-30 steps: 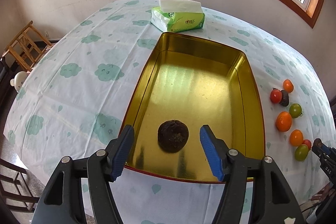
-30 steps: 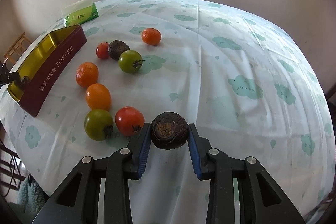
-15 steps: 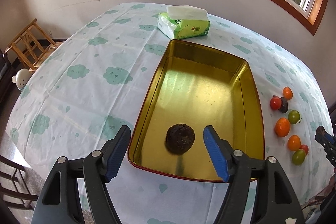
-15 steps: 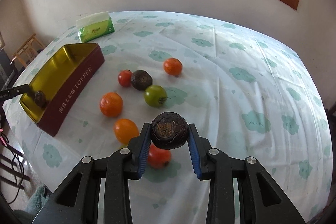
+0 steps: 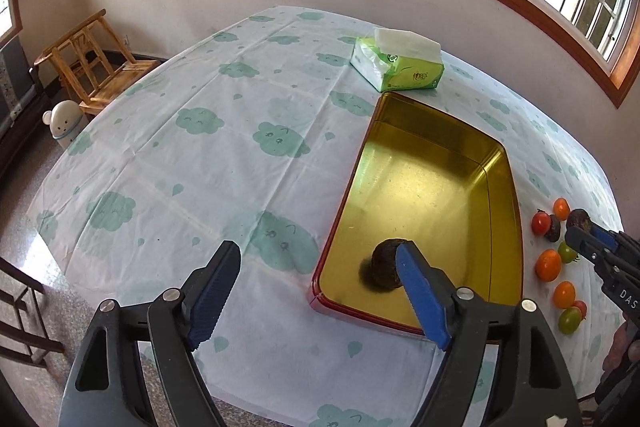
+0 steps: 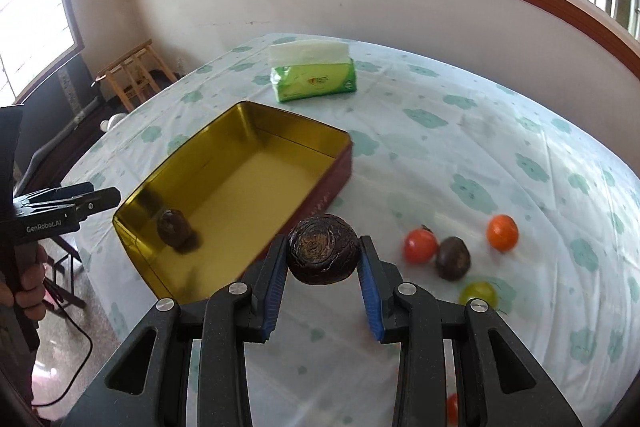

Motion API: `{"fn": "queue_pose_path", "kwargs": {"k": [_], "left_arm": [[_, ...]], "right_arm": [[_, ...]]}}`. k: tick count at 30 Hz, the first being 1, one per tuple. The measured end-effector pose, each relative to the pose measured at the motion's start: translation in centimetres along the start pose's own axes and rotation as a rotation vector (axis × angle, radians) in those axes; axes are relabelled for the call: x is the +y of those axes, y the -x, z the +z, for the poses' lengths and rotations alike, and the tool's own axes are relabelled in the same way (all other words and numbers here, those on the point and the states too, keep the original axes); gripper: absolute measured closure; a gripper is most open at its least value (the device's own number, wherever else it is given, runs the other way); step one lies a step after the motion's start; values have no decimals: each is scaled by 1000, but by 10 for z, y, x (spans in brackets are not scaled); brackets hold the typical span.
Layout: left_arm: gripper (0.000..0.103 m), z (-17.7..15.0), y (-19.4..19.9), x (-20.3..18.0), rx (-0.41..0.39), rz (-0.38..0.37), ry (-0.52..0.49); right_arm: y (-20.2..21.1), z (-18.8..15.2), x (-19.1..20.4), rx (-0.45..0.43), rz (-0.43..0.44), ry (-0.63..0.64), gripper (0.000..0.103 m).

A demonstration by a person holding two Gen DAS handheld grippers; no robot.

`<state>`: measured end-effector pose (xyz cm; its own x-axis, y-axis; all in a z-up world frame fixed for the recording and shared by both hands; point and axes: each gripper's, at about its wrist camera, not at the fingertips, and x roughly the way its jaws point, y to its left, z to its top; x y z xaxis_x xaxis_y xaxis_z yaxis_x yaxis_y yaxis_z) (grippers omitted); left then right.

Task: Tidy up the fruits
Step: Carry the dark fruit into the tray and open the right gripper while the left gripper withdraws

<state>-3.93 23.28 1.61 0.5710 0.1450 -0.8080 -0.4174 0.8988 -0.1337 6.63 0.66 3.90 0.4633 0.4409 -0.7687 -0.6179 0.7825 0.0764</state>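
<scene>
My right gripper (image 6: 323,250) is shut on a dark brown wrinkled fruit (image 6: 322,255) and holds it in the air beside the near long wall of the gold tin (image 6: 248,179). A second dark fruit (image 6: 173,227) lies in the tin's near corner. In the left wrist view that fruit (image 5: 382,267) shows partly behind one blue finger. My left gripper (image 5: 316,255) hangs over the tablecloth at the tin's (image 5: 432,195) corner. Its jaws are opening and nothing is between them. The right gripper (image 5: 587,231) enters at the right edge with its fruit (image 5: 579,218).
Loose fruits lie on the cloth right of the tin: a red tomato (image 6: 420,246), a dark fruit (image 6: 452,258), an orange one (image 6: 502,231) and a green one (image 6: 478,293). A green tissue pack (image 5: 400,67) sits behind the tin. A wooden chair (image 5: 88,63) stands off the table's left.
The left gripper pulled back and to the left from the fruit in the tin, its jaws widening. The right gripper rose from the fruit cluster and carried its dark fruit toward the tin.
</scene>
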Motion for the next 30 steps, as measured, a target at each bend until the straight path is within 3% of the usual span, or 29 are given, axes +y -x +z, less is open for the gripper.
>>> {"fn": "queue_pose_path", "kwargs": {"k": [12, 30], "left_arm": [[19, -4, 2, 29, -7, 81, 51], [17, -8, -6, 54, 26, 111, 105]], "right_arm": [[-65, 20, 53, 98, 60, 122, 67], [-113, 16, 78, 189, 47, 205, 67]]}}
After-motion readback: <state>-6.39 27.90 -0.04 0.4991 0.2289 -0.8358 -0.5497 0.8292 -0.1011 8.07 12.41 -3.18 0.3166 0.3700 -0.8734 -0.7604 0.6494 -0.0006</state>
